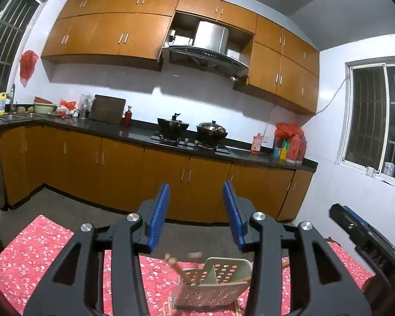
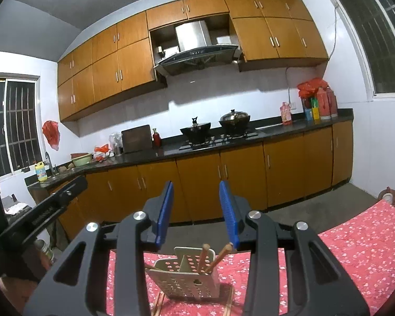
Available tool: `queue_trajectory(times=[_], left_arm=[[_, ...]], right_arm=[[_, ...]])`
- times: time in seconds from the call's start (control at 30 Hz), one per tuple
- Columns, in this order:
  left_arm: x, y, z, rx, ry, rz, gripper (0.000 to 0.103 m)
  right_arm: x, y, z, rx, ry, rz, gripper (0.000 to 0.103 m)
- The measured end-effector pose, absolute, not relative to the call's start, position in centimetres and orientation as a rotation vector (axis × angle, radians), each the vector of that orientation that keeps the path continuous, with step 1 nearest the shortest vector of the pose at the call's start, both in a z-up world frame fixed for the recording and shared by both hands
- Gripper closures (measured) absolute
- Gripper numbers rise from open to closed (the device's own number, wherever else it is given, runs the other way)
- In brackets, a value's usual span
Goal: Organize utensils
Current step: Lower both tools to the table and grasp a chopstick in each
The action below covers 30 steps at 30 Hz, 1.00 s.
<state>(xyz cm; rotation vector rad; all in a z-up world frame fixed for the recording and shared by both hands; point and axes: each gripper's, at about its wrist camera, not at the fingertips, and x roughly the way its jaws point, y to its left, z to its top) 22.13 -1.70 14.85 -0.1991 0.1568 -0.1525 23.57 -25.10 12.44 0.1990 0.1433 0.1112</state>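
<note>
Now both my tools hang nearly level above the floral counter [image 2: 355, 250], left tool [image 1: 196, 216] and right tool [image 2: 196, 212] parted, gripping nothing. Below, the perforated holder [image 2: 184, 276] stands tilted, chopsticks [image 2: 218, 258] inside leaning up-right.

Kitchen backdrop, night outside barred windows.
Orange cabinets [image 1: 113, 34] above and below a dark bench [image 1: 134, 131]; steel range hood [image 1: 210, 50] over two lidded woks [image 2: 216, 126]; cutting board [image 1: 107, 109] leaning on the wall; red bags [image 1: 289, 129], bottles; pink floral cloth [image 2: 368, 239].
</note>
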Motion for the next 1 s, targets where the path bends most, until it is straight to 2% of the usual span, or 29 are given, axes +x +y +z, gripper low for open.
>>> queue_trajectory(times=[0.2, 0.3, 0.53, 0.6, 0.7, 1.0], left_arm=[[18.3, 0.9, 14.0, -0.201, 0.18, -0.127, 0.061], [17.1, 1.7, 12.1, -0.183, 0.231, -0.104, 0.061], [17.8, 1.6, 2.9, -0.1, 0.53, -0.09, 0.063], [18.1, 1.4, 0.9, -0.094, 0.602, -0.096, 0.065], [18.2, 0.9, -2.1, -0.089, 0.696, -0.12, 0.068], [18.1, -0.3, -5.8, -0.088, 0.812, -0.19, 0.068]], right_arm=[[20.5, -27.4, 10.4, 0.218, 0.19, 0.058, 0.066], [19.9, -28.7, 7.4, 0.232, 0.277, 0.023, 0.066], [22.2, -29.1, -2.7, 0.261, 0.654, 0.036, 0.067], [22.6, -28.4, -5.0, 0.274, 0.734, 0.07, 0.076], [23.0, -27.0, -8.1, 0.289, 0.835, 0.116, 0.084], [23.2, -24.2, -11.1, 0.226, 0.929, 0.151, 0.084]])
